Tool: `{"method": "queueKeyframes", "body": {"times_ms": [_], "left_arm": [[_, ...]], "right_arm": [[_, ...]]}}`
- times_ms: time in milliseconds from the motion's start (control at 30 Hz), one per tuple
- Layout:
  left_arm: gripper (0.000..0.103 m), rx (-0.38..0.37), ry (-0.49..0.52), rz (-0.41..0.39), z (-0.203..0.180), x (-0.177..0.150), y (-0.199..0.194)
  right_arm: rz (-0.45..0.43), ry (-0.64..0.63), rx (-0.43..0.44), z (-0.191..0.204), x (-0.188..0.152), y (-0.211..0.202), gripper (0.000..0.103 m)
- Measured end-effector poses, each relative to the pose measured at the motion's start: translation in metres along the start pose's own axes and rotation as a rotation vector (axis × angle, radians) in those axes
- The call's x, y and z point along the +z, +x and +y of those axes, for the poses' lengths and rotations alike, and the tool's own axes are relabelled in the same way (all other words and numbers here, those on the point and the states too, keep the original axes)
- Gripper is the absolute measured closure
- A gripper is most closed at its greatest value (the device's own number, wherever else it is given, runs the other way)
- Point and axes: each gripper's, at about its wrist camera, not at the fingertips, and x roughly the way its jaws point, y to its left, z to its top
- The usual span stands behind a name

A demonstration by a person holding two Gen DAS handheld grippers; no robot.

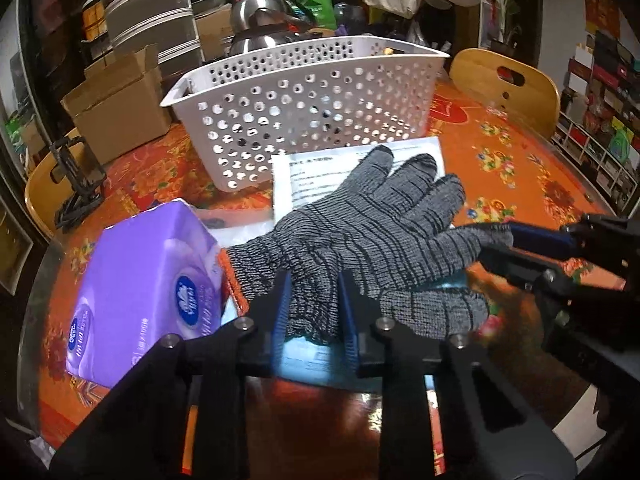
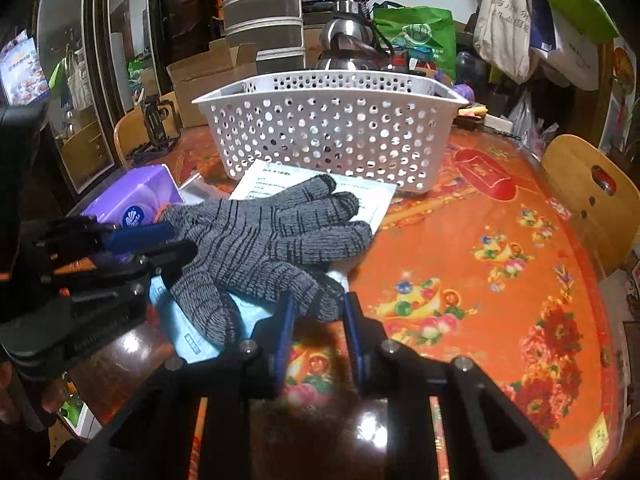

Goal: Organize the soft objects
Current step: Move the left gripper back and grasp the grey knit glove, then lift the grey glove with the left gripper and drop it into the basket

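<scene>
A grey knitted glove (image 1: pixel 360 232) lies palm-flat on a printed sheet (image 1: pixel 320 168) in front of a white perforated basket (image 1: pixel 304 112). My left gripper (image 1: pixel 315 312) is shut on the glove's near edge by the cuff, with fabric filling the gap between its blue pads. From the right, my right gripper (image 1: pixel 496 244) clamps the tip of an outer finger. In the right wrist view that fingertip of the glove (image 2: pixel 260 240) sits pinched in the right gripper (image 2: pixel 318 320). The left gripper (image 2: pixel 168 244) grips the cuff side. The basket (image 2: pixel 332 128) stands just behind.
A purple tissue pack (image 1: pixel 148 288) lies left of the glove, and a light blue packet (image 1: pixel 308 360) is under it. The round table has an orange floral cloth (image 2: pixel 480 264). Wooden chairs (image 2: pixel 592 200), a cardboard box (image 1: pixel 120 104) and a steel kettle (image 1: pixel 260 16) surround it.
</scene>
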Motion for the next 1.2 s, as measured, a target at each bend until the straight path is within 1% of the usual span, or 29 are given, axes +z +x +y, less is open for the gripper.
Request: {"method": "queueKeyframes", "body": {"times_ms": [33,100,133,167,200,300,433,600,733,900,1033,1200], "left_arm": [[0.089,-0.003,0.007,-0.003,-0.002,0.0,-0.001],[0.098,-0.017,0.011,-0.011,-0.003,0.0,-0.003],[0.099,-0.03,0.008,-0.01,-0.002,0.001,-0.003],[0.099,-0.055,0.004,-0.013,0.0,0.002,-0.005],[0.099,-0.062,0.004,-0.02,0.0,0.003,-0.007],[0.099,-0.057,0.034,-0.046,-0.001,0.006,-0.017],[0.099,-0.097,0.02,-0.041,0.006,0.012,-0.021],[0.099,-0.116,-0.012,-0.063,0.02,0.022,-0.032],[0.099,-0.111,-0.004,-0.09,0.025,0.034,-0.045],[0.099,-0.129,-0.005,-0.114,0.032,0.055,-0.059],[0.099,-0.145,-0.003,-0.13,0.042,0.082,-0.066],[0.099,-0.173,-0.001,-0.131,0.052,0.123,-0.07]], "right_arm": [[-0.003,0.004,0.005,-0.001,0.0,-0.002,0.081],[-0.008,0.011,0.02,-0.004,0.0,-0.004,0.082],[-0.012,0.014,0.028,-0.005,0.0,-0.006,0.082],[-0.019,0.019,0.035,-0.006,0.001,-0.008,0.084],[-0.028,0.021,0.041,-0.006,0.002,-0.011,0.084],[-0.051,0.013,0.046,-0.003,0.007,-0.017,0.086],[-0.075,0.011,0.059,-0.003,0.014,-0.024,0.088],[-0.086,0.001,0.066,-0.001,0.024,-0.03,0.089],[-0.104,-0.01,0.061,0.002,0.036,-0.038,0.089],[-0.127,-0.024,0.056,0.004,0.06,-0.047,0.09],[-0.138,-0.028,0.058,0.001,0.083,-0.053,0.09],[-0.158,-0.036,0.04,-0.004,0.12,-0.059,0.09]]}}
